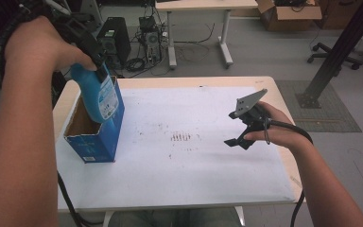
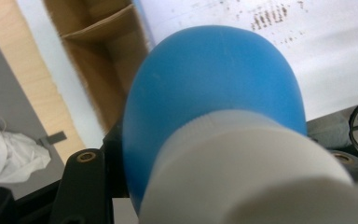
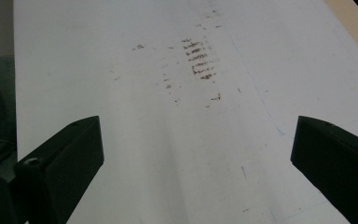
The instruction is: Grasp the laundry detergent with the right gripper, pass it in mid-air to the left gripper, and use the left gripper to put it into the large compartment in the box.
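My left gripper (image 1: 100, 64) is shut on the neck of a blue bottle (image 1: 94, 97) with a white label, just below its white cap (image 2: 261, 177). The bottle (image 2: 214, 88) hangs tilted, its base at the open top of a blue cardboard box (image 1: 97, 144) that stands at the table's left side. The brown inside of the box (image 2: 98, 60) lies beyond the bottle. At the right, my right gripper (image 1: 237, 141) hovers low over the white sheet (image 1: 194, 161). In the right gripper view the gripper (image 3: 193, 154) is open, with bare sheet between its jaws.
Brown smudge marks (image 1: 181, 137) sit mid-sheet. The wooden table edge (image 1: 283, 109) runs close behind the right hand. Beyond the table are a computer tower (image 1: 114, 40), cables, another desk and a cardboard carton (image 1: 288, 14) on the floor.
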{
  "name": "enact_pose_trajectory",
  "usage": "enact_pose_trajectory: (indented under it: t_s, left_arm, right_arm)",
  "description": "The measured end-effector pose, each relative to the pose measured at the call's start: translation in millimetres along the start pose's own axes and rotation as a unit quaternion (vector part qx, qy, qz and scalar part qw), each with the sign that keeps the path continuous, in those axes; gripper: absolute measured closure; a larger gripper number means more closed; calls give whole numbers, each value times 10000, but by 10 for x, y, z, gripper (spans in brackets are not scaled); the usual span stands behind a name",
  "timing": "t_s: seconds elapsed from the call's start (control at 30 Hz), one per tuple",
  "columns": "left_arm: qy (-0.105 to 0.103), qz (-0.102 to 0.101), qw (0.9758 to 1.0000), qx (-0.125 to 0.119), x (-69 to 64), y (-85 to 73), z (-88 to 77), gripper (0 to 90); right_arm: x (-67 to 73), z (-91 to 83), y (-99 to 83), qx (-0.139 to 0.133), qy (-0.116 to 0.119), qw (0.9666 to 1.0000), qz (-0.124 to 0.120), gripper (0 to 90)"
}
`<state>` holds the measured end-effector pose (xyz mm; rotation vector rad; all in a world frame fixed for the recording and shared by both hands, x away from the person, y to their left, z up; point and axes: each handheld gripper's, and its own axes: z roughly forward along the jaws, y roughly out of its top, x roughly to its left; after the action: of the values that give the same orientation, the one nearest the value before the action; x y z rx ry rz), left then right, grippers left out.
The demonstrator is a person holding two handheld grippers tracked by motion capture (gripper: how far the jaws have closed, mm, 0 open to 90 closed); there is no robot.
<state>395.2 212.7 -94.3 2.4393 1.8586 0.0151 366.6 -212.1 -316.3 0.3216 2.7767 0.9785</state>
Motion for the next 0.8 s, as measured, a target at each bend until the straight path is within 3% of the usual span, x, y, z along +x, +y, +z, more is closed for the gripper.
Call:
enact_pose_trajectory:
  t_s: [0.37, 0.57, 0.8]
  left_arm:
    - [108, -436, 9990, -68, 308, -42, 32, 394]
    - [46, -663, 9977, -94, 456, -38, 72, 393]
    - [37, -791, 9968, -55, 570, -23, 169, 394]
  right_arm:
    - [6, 49, -39, 4, -5, 10000, 48, 26]
    - [5, 83, -47, 51, 3, 10000, 47, 27]
    - [-15, 82, -32, 90, -10, 9999, 51, 27]
